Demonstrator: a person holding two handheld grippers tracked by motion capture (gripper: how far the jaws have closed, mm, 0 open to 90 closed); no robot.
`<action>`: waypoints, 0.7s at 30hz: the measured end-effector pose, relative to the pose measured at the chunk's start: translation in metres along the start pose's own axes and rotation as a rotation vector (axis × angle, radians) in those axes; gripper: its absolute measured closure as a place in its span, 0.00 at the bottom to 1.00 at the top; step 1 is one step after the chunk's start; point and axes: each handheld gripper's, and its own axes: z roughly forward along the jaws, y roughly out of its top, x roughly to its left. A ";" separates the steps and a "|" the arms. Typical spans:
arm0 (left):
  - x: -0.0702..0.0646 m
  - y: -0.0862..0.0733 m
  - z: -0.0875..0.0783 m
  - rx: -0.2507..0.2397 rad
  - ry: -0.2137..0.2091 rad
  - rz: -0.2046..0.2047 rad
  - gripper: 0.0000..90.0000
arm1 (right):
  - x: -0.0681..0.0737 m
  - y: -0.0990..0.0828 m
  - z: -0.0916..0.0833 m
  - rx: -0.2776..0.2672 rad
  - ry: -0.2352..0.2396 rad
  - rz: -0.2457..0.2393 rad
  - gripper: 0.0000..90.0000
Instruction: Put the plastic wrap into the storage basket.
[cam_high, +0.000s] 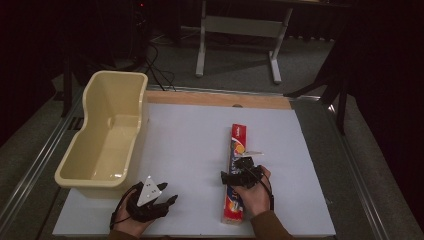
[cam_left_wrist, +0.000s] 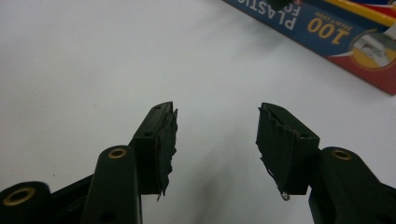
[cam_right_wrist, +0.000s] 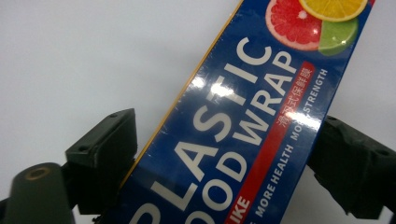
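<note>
A long blue and red plastic food wrap box (cam_high: 237, 140) lies lengthwise on the white table top, right of centre. My right gripper (cam_high: 242, 171) reaches down over its middle. In the right gripper view the box (cam_right_wrist: 243, 126) runs between the two jaws, and both pads rest against its long edges. My left gripper (cam_high: 169, 192) rests low near the front edge, left of the box. Its jaws (cam_left_wrist: 215, 126) stand apart over bare white surface with nothing between them. A corner of the box (cam_left_wrist: 336, 32) shows beyond them.
A deep cream plastic tub (cam_high: 100, 82) stands empty at the table's left side, just beyond my left hand. The white sheet (cam_high: 190, 140) covers the table between tub and box. A grey frame stands on the floor behind the table.
</note>
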 end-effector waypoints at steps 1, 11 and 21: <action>0.000 0.000 0.000 0.000 0.000 0.000 0.52 | 0.000 0.000 0.000 0.000 0.000 0.000 0.14; 0.000 -0.001 0.000 0.002 0.003 -0.001 0.52 | -0.059 -0.018 -0.039 0.108 0.008 -0.127 0.37; 0.004 0.000 -0.002 -0.011 0.024 -0.029 0.51 | -0.082 -0.014 -0.041 0.149 0.045 -0.106 0.21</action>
